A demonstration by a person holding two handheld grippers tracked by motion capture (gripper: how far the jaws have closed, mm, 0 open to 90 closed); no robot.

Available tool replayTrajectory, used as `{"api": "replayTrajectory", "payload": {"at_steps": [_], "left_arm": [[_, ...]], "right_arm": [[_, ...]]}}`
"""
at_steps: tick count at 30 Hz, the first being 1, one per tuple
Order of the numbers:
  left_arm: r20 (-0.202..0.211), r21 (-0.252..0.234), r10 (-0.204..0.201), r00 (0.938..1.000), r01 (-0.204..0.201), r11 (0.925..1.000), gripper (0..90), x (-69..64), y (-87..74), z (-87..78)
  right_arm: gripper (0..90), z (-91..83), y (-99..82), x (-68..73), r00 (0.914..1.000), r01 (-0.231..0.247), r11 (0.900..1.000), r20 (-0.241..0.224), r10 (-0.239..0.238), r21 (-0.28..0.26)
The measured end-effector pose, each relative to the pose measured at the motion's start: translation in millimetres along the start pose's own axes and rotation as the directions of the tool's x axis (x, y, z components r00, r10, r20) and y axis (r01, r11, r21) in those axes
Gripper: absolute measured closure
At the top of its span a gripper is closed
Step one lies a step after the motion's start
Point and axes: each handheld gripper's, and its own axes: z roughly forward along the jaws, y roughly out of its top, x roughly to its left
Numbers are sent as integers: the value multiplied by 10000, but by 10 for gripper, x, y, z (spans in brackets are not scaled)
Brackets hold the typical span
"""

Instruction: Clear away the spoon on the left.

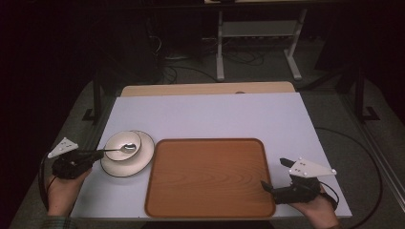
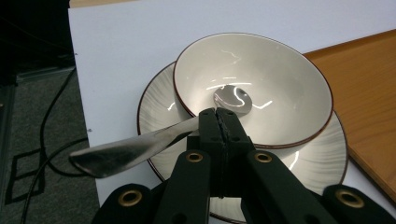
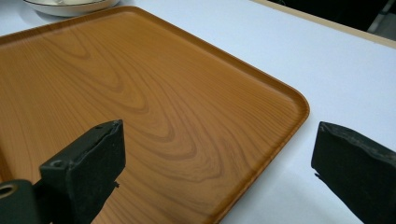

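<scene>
At the lower left of the high view, the left gripper (image 1: 98, 153) was clamped tight on the handle of a metal spoon (image 2: 140, 144), whose head sat inside the white bowl (image 2: 261, 74). That bowl was stacked on a plate (image 1: 138, 164), just left of the wooden tray (image 1: 210, 176). At lower right, the right gripper (image 1: 274, 174) had its jaws wide apart around the tray's corner.

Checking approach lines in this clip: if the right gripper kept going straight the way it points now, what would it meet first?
Probably the wooden tray. The right gripper is open, one jaw over the tray's near corner, the other over the white tabletop beside it. Height above the tray is unclear, so it may meet the rim or the flat surface.
</scene>
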Motion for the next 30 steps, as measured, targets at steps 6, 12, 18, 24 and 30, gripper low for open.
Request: {"api": "replayTrajectory", "payload": {"at_steps": [6, 12, 18, 24, 30], "left_arm": [[-174, -234, -186, 9997, 182, 9996, 893, 98, 23, 23], [-273, -321, -237, 9993, 228, 9992, 893, 139, 56, 67], [-340, -392, -305, 9990, 292, 9988, 893, 181, 113, 151], [-383, -386, -384, 9985, 369, 9986, 893, 232, 175, 246], [-400, -375, -402, 9984, 387, 9985, 893, 265, 255, 355]], "right_arm": [[24, 7, -1, 2, 10000, -13, 10000, -5, 13, 29], [24, 11, 1, 6, 10000, -19, 10000, -9, 19, 34], [24, 8, 1, 6, 10000, -22, 10000, -7, 22, 29], [24, 6, -1, 2, 10000, -20, 10000, 13, 20, -9], [24, 6, -3, -1, 10000, -36, 10000, 26, 36, -4]]}}
